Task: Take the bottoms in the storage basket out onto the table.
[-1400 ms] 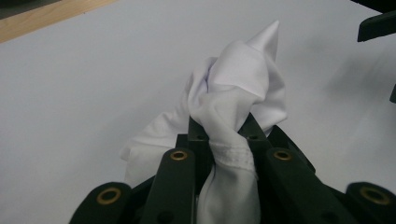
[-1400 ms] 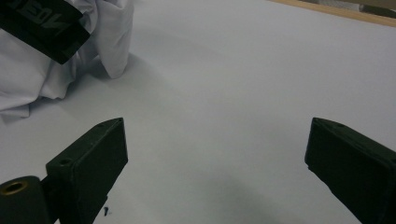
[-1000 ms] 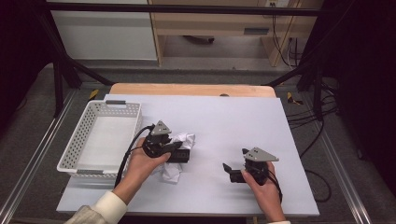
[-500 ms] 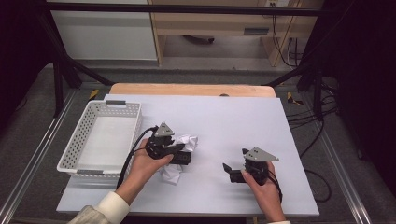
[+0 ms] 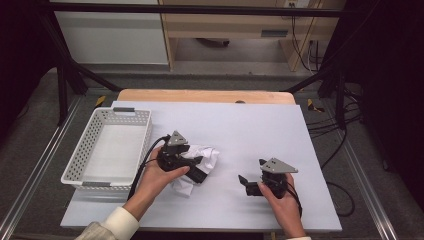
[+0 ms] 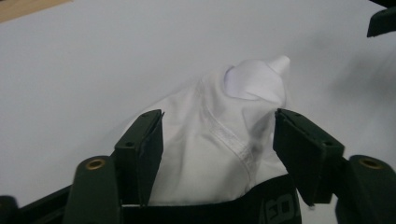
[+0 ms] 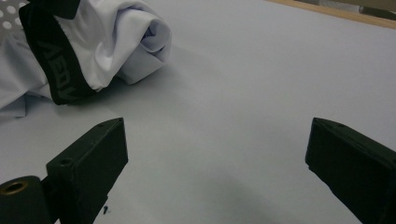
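High view: left gripper (image 5: 200, 175) hides white garment (image 5: 207, 157) partly (fingers just opened).

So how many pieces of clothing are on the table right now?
1: a crumpled white garment with a black waistband lies left of centre, between the left gripper jaws, which have just opened.

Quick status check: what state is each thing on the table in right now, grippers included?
White garment: crumpled on the table, black waistband showing, lying between the left jaws.
Left gripper: jaws have just been opening; pads stand off the cloth, open.
Right gripper: open wide over bare table, holding nothing.
White basket: upright at the table's left edge, nothing inside.
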The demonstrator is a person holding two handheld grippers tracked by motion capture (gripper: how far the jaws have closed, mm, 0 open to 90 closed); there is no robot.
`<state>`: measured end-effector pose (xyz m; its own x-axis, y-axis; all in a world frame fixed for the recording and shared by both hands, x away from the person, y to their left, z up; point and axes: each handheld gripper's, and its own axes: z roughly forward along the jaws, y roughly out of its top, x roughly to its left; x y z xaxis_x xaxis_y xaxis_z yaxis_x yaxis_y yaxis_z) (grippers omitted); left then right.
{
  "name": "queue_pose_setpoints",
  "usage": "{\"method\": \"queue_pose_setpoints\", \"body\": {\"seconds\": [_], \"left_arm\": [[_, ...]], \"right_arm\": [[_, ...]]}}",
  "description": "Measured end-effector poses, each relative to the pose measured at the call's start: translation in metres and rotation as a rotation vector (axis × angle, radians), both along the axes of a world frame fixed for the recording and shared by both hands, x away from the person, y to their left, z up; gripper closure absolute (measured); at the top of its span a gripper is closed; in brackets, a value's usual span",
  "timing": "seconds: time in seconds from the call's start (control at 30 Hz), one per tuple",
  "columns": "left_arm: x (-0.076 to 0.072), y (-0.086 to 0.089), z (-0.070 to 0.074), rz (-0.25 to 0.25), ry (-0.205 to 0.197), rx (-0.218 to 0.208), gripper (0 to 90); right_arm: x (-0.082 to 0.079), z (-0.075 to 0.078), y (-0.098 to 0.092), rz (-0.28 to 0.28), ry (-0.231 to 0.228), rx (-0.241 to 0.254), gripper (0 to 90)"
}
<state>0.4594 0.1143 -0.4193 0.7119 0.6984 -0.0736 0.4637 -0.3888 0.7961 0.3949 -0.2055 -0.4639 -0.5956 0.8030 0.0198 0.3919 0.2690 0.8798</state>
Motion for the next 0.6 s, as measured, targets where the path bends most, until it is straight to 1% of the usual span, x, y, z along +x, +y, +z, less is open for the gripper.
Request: {"method": "queue_pose_setpoints", "body": {"seconds": [0.13, 0.2, 0.27, 0.3, 0.33, 0.4, 0.43, 0.5, 0.6], "left_arm": [[0.000, 0.004, 0.006, 0.022, -0.005, -0.047, 26.4], [-0.001, 0.006, 0.009, 0.021, -0.011, -0.048, 25.3], [-0.002, 0.007, 0.012, 0.011, -0.024, -0.033, 24.3], [-0.002, 0.008, 0.015, 0.013, -0.026, -0.038, 23.7], [-0.002, 0.009, 0.017, 0.016, -0.020, -0.061, 23.1], [-0.003, 0.011, 0.021, 0.002, -0.014, -0.082, 21.7], [-0.004, 0.011, 0.023, -0.004, -0.016, -0.077, 20.8], [-0.007, 0.011, 0.027, -0.007, -0.033, -0.046, 19.4], [-0.012, 0.014, 0.031, -0.005, -0.047, -0.026, 18.1]], "right_arm": [[0.000, 0.001, 0.000, 0.003, -0.005, 0.000, 5.8], [0.000, 0.001, 0.000, 0.003, -0.008, 0.001, 5.7], [0.000, 0.001, 0.000, 0.002, -0.008, -0.002, 5.6], [0.000, 0.001, 0.001, 0.003, -0.011, -0.005, 5.6], [0.000, 0.001, 0.001, 0.001, -0.012, -0.008, 5.6], [0.000, 0.002, 0.000, -0.015, -0.020, -0.008, 5.3], [0.001, 0.002, -0.001, -0.021, -0.022, -0.007, 5.2], [0.001, 0.001, -0.002, -0.033, -0.021, -0.011, 5.2], [0.001, 0.001, -0.003, -0.047, -0.027, -0.018, 5.4]]}}
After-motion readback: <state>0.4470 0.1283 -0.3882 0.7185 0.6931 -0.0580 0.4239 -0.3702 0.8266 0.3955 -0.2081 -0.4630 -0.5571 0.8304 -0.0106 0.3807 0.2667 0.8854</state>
